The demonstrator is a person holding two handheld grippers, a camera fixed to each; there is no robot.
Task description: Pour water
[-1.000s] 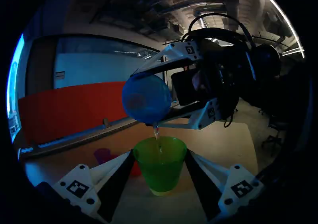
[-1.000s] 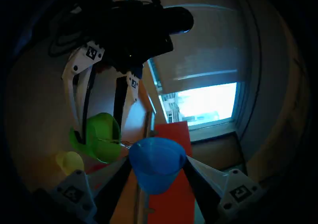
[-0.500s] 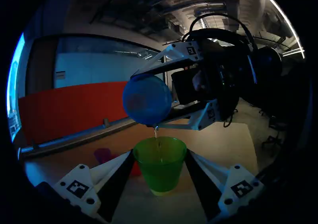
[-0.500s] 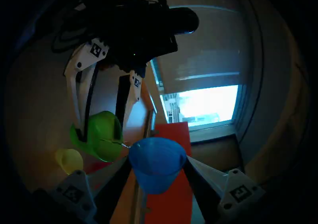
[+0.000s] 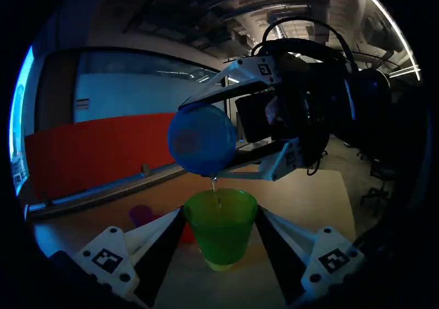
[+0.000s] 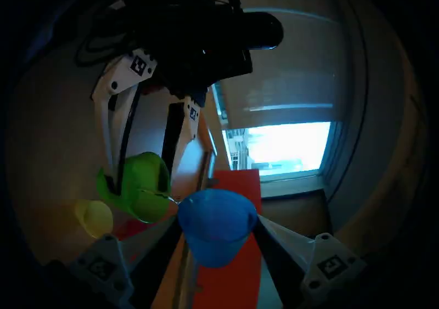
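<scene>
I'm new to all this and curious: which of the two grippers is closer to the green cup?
Left. The left gripper clasps the green cup between its fingers; the right gripper holds the tilted blue cup just above it.

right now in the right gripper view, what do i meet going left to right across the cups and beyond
yellow cup → green cup → blue cup → bright window
</scene>
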